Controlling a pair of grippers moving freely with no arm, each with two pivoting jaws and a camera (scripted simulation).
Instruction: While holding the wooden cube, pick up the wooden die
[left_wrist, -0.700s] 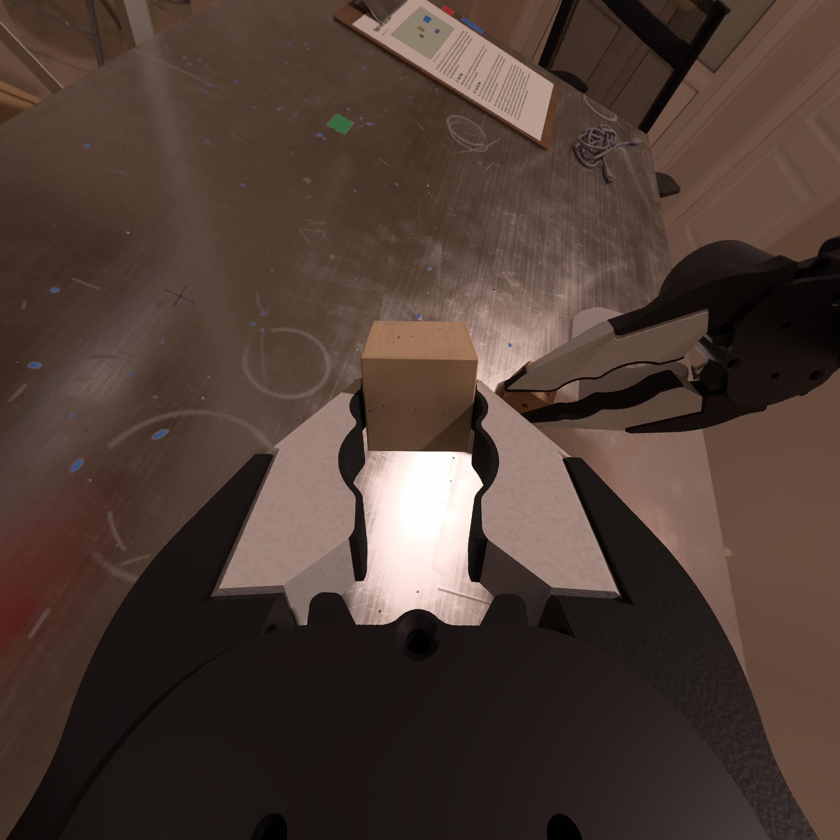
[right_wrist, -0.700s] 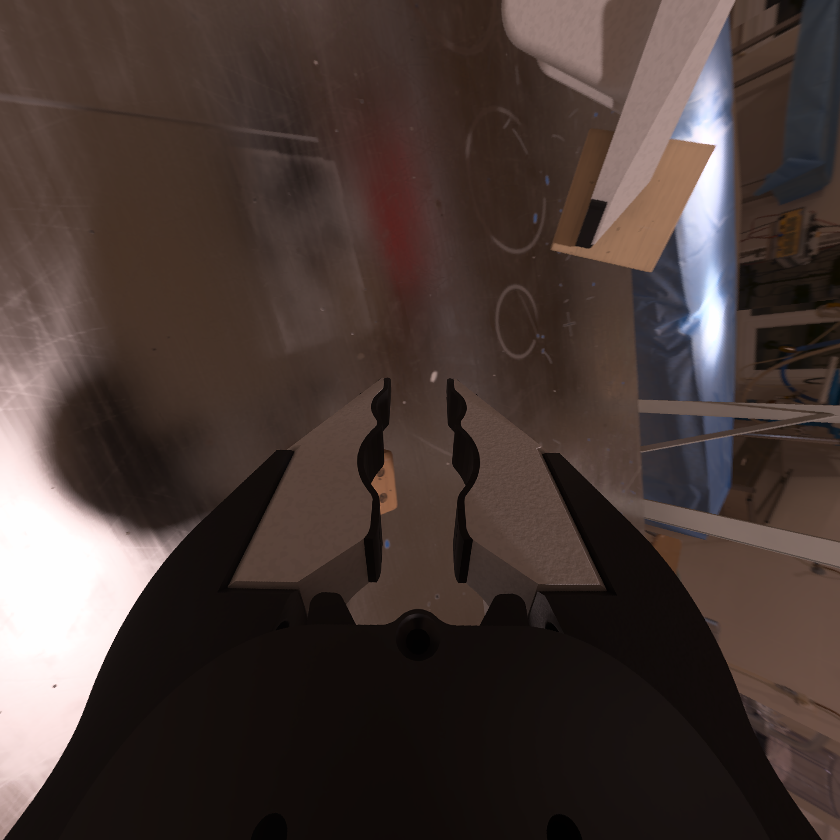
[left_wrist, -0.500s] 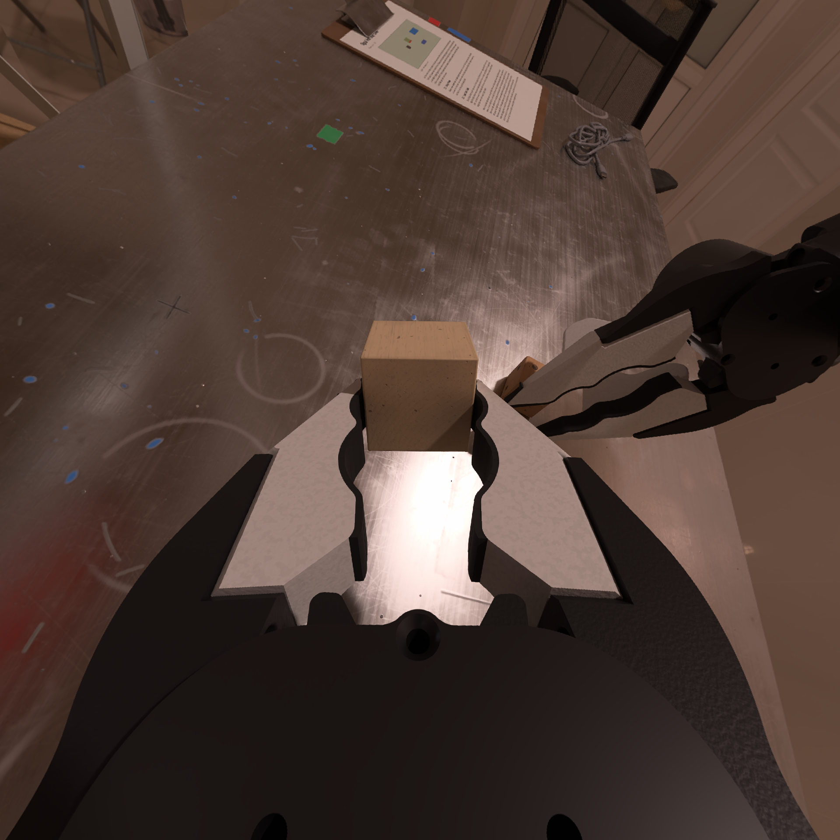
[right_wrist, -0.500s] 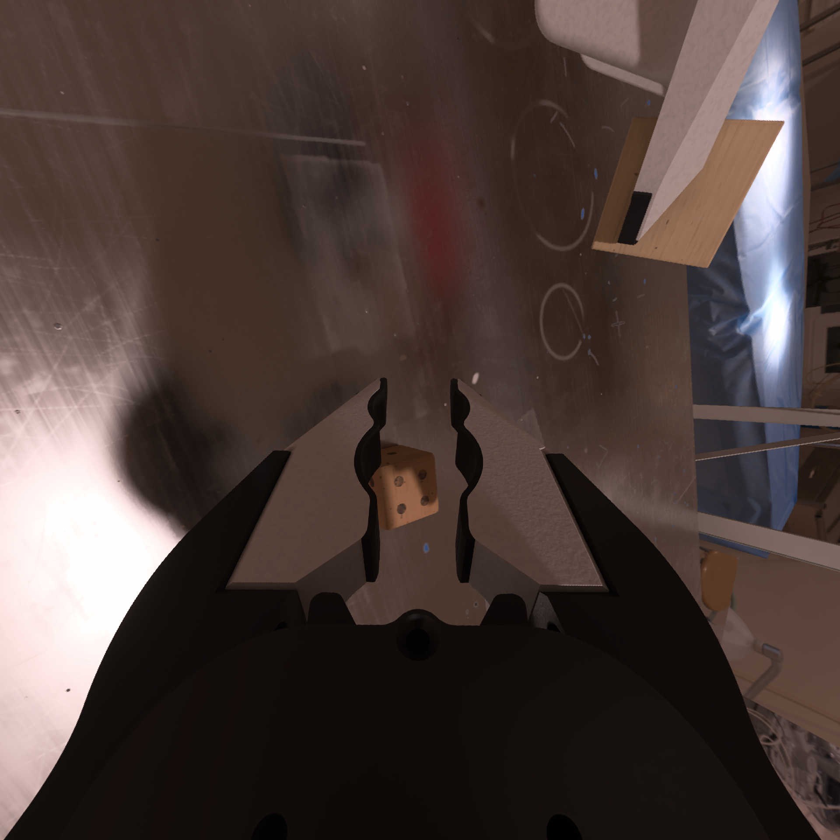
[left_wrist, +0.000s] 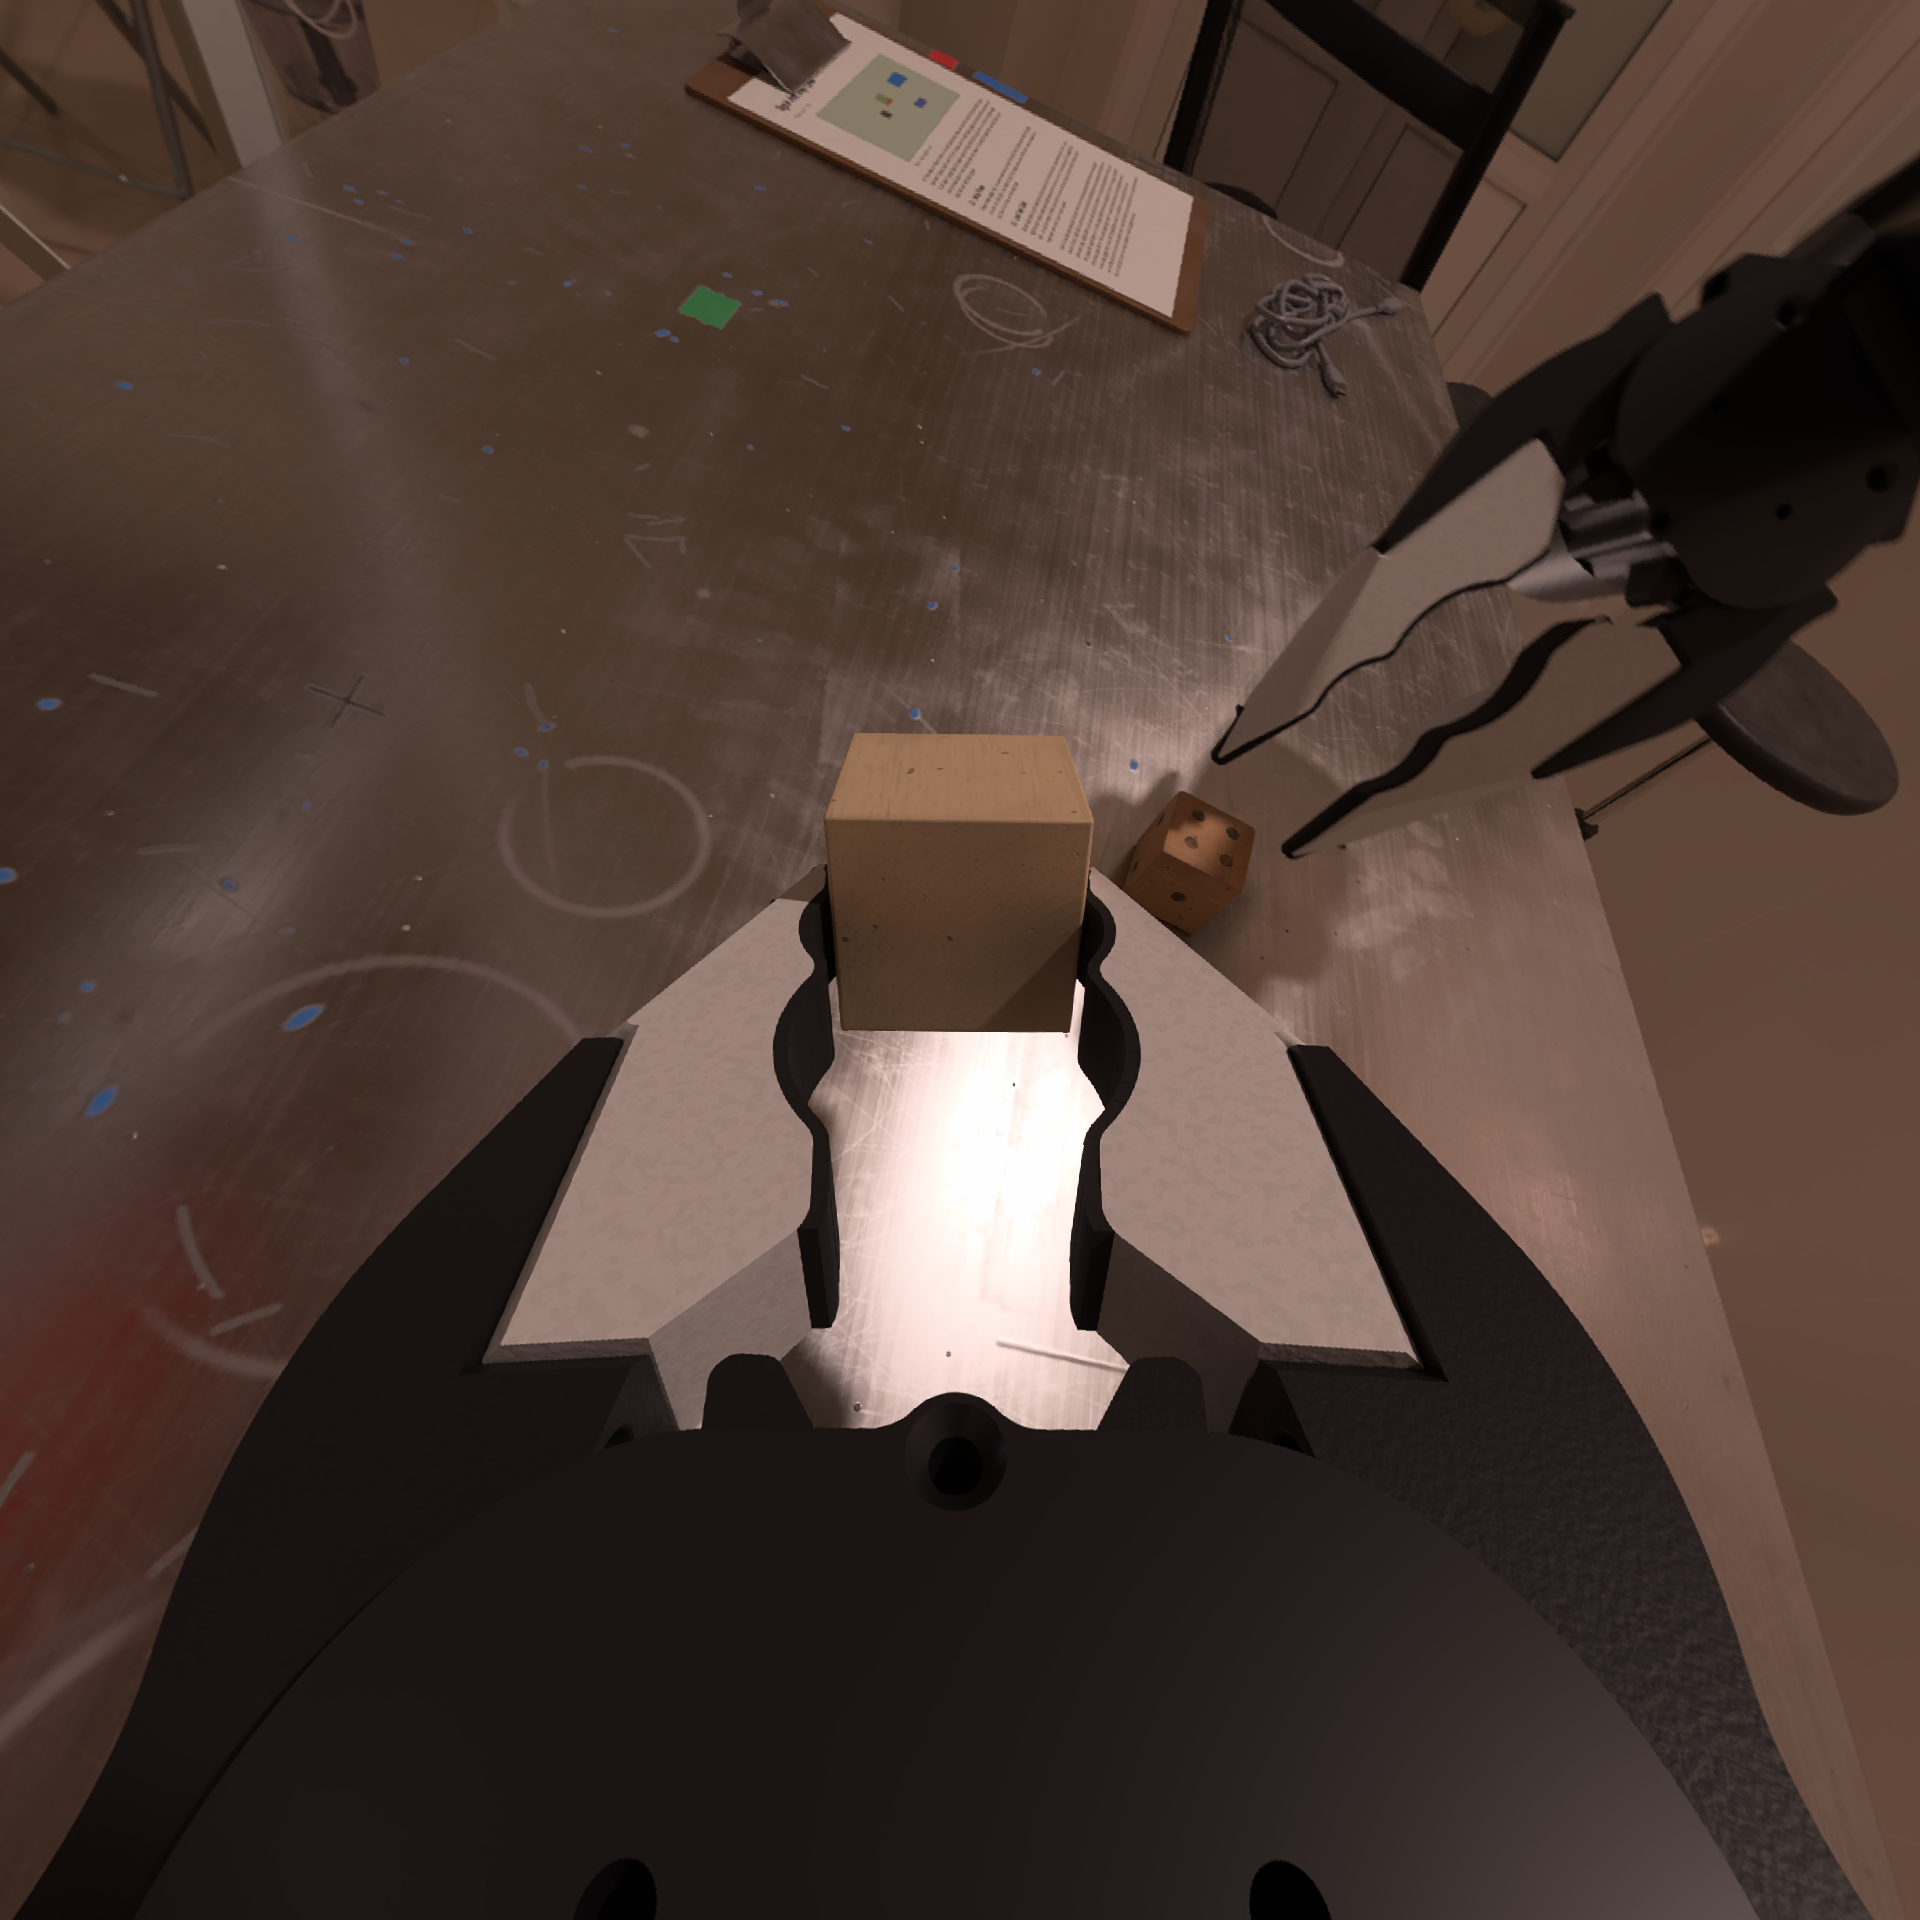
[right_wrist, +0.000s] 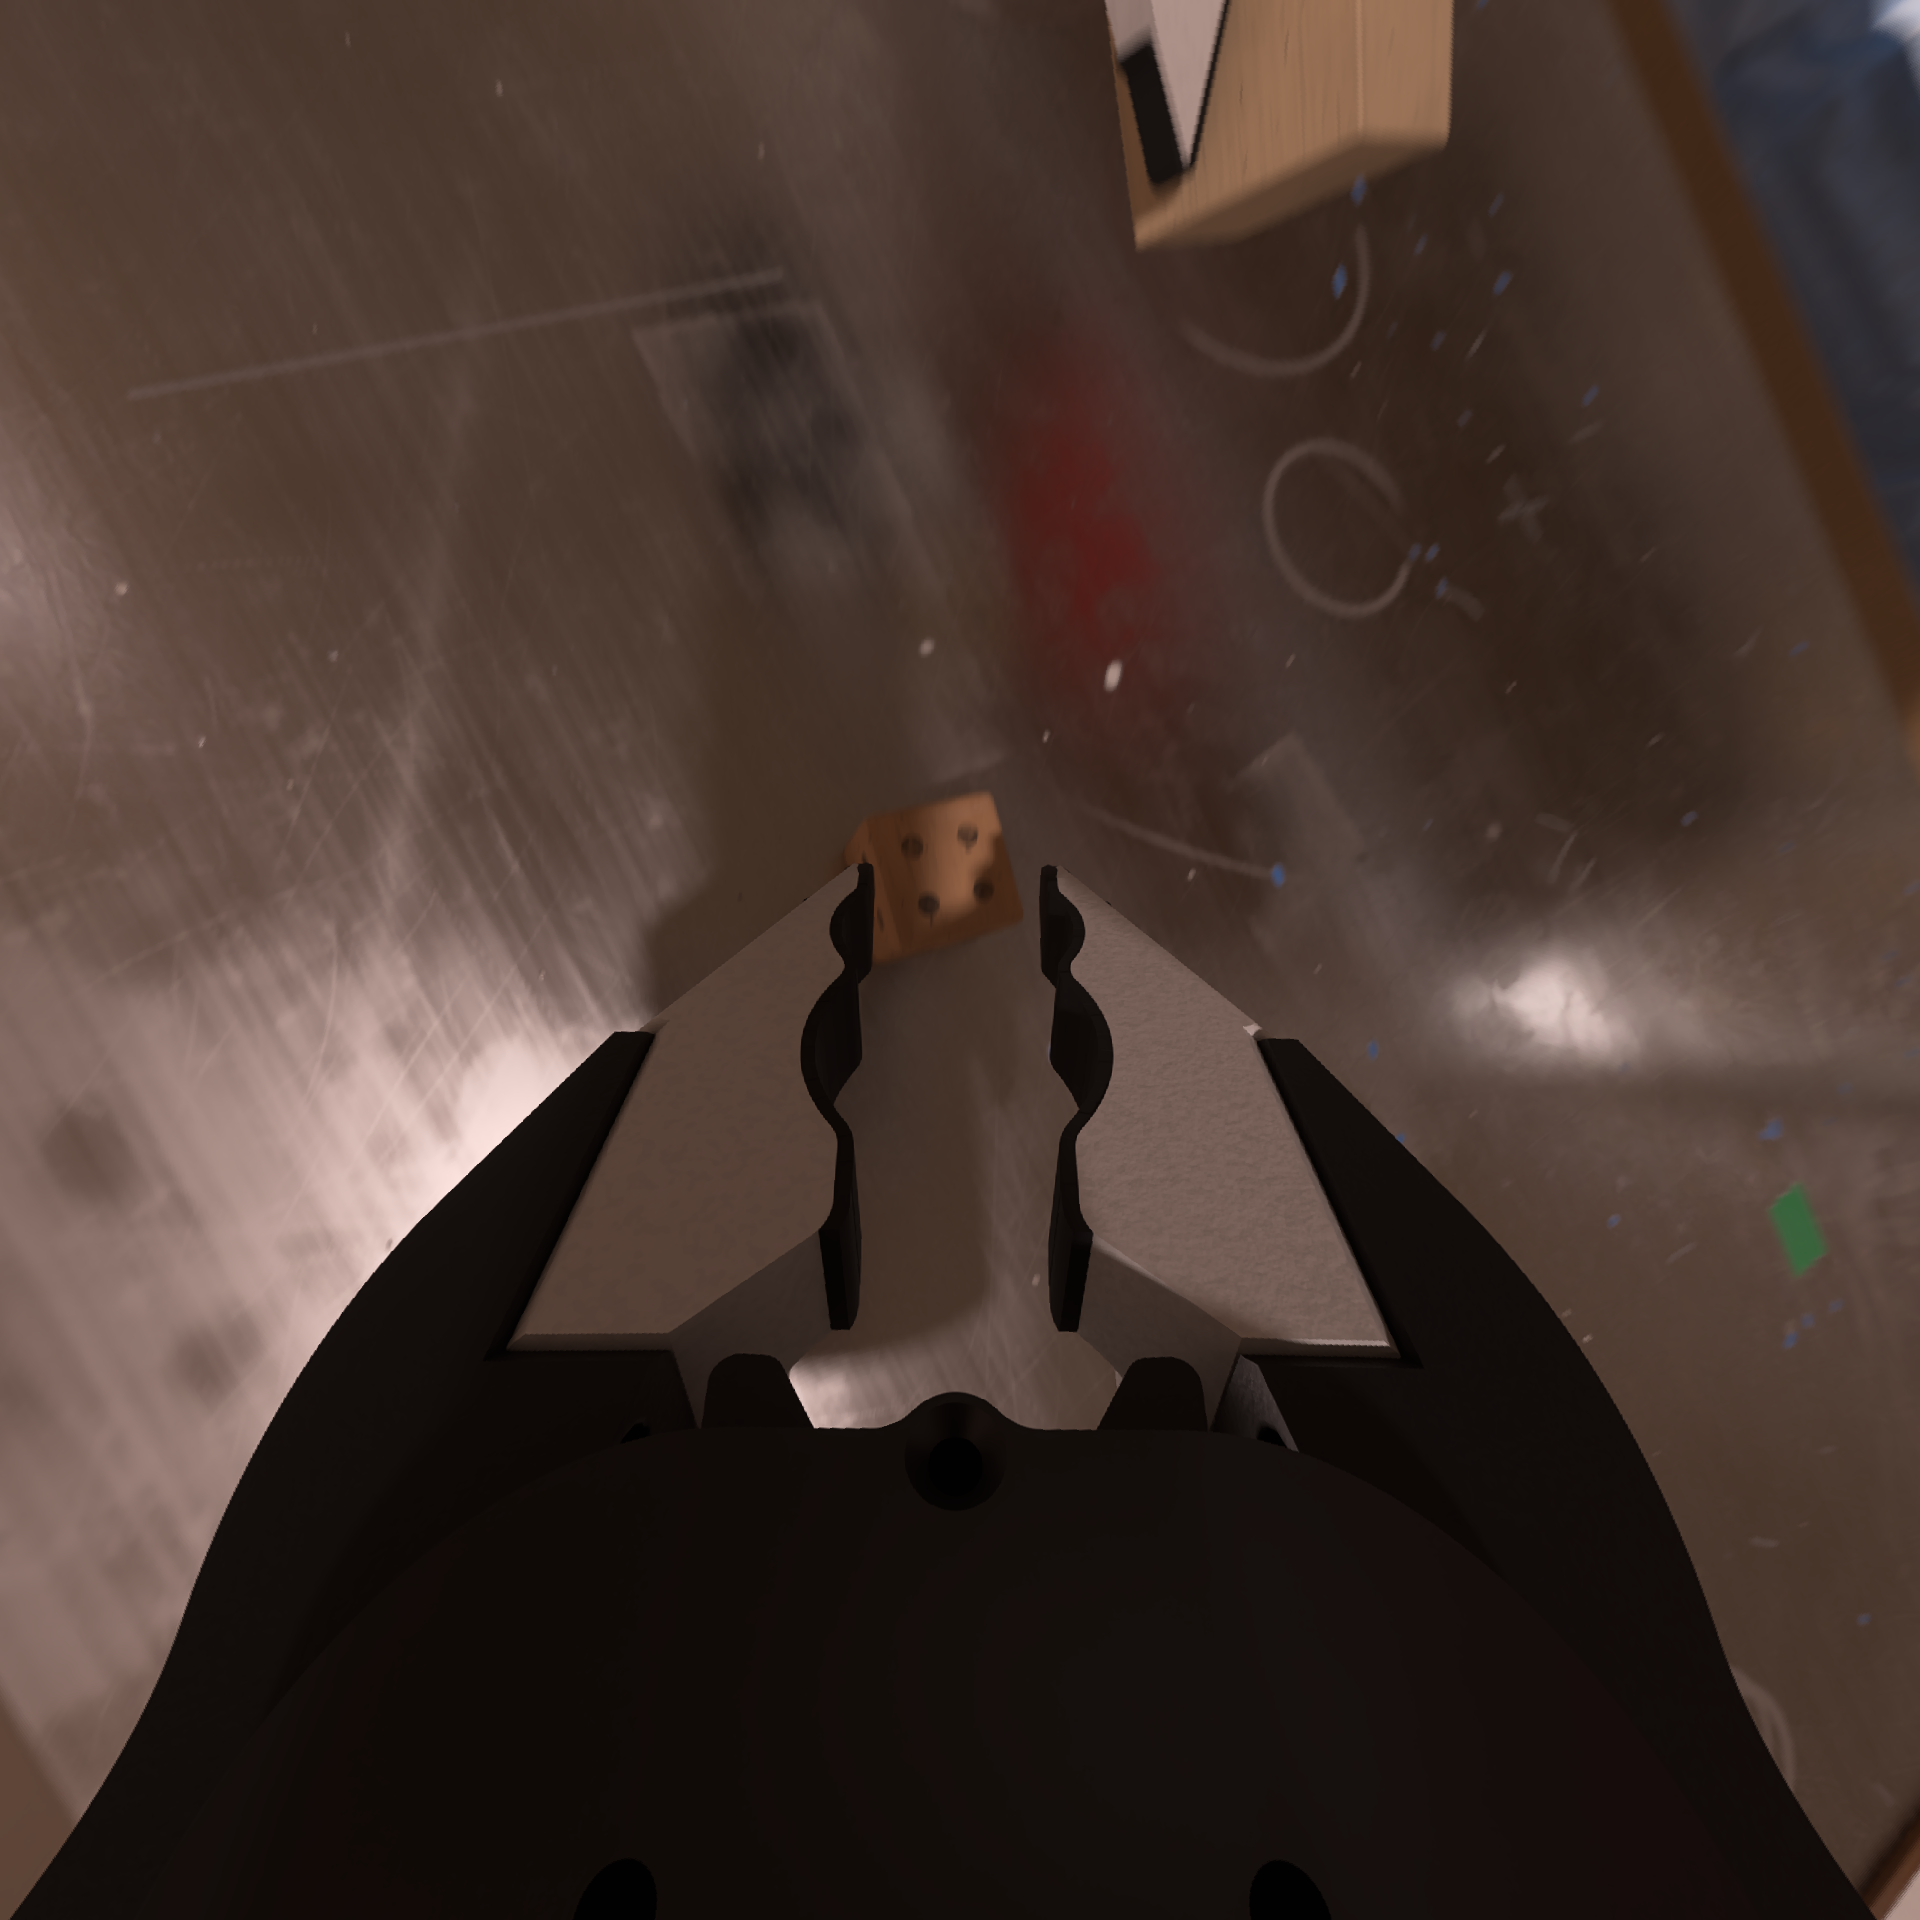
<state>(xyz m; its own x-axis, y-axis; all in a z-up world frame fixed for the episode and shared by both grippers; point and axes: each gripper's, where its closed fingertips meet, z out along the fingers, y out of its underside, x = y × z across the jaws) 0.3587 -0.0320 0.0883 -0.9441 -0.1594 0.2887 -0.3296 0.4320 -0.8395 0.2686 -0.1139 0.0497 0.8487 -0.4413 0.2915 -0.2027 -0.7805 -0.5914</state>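
Between left gripper (left_wrist: 956, 914) jaws sits the clamped wooden cube (left_wrist: 956, 883); right gripper (right_wrist: 951, 883) jaws gape beside the wooden die (right_wrist: 940, 883).

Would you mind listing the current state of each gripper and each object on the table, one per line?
left gripper: shut on the wooden cube.
wooden cube: gripped between the fingertips, held level.
right gripper: open, empty, poised near the die.
wooden die: lying on the table, not gripped, just beyond the right fingertips.
clipboard: flat on the table, paper clipped on.
grey cord: tangled in a heap.
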